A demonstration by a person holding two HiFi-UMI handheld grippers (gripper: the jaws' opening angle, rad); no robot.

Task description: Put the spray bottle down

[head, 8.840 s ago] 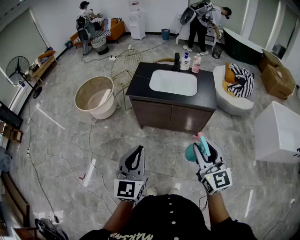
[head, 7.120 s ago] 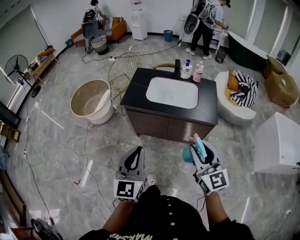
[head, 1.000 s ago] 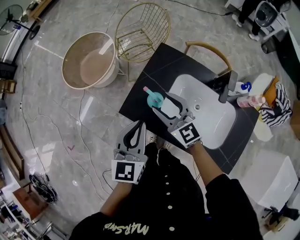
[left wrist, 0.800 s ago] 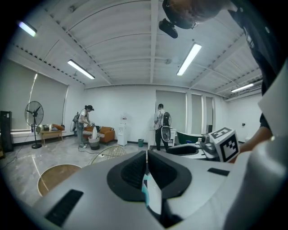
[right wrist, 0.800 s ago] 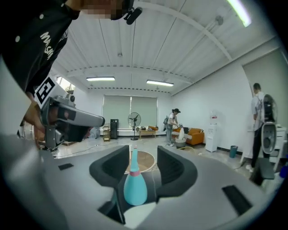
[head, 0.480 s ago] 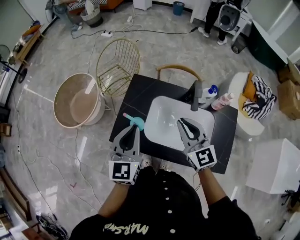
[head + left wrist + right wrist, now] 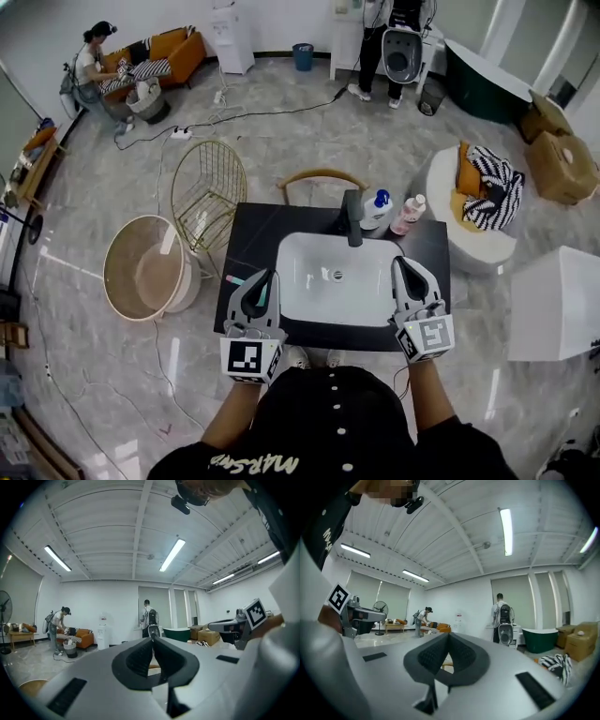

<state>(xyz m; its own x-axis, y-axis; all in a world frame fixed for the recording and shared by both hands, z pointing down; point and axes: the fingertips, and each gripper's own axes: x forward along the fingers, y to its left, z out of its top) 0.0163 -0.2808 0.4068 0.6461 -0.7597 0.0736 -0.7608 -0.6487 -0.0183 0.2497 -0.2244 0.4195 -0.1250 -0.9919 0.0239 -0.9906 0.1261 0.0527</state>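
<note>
Spray bottle (image 7: 236,280) on black surface (image 7: 248,234), left of white basin (image 7: 319,281), near surface's front-left corner. Mostly hidden behind left gripper (image 7: 264,277); only pink tip and bit of teal show. Left gripper's fingers pressed together, nothing between. Right gripper (image 7: 400,263) above basin's right edge; fingers have just been closing, now together, empty. Neither gripper holds bottle.

Counter (image 7: 246,236) holds spray bottle (image 7: 233,279) (two bottles (image 7: 377,208) behind)

White sink (image 7: 337,281) in black countertop (image 7: 246,246); pump bottle (image 7: 377,208), pink bottle (image 7: 408,215) beside faucet (image 7: 353,217); wire chair (image 7: 208,192), round tub (image 7: 145,278) left.
</note>
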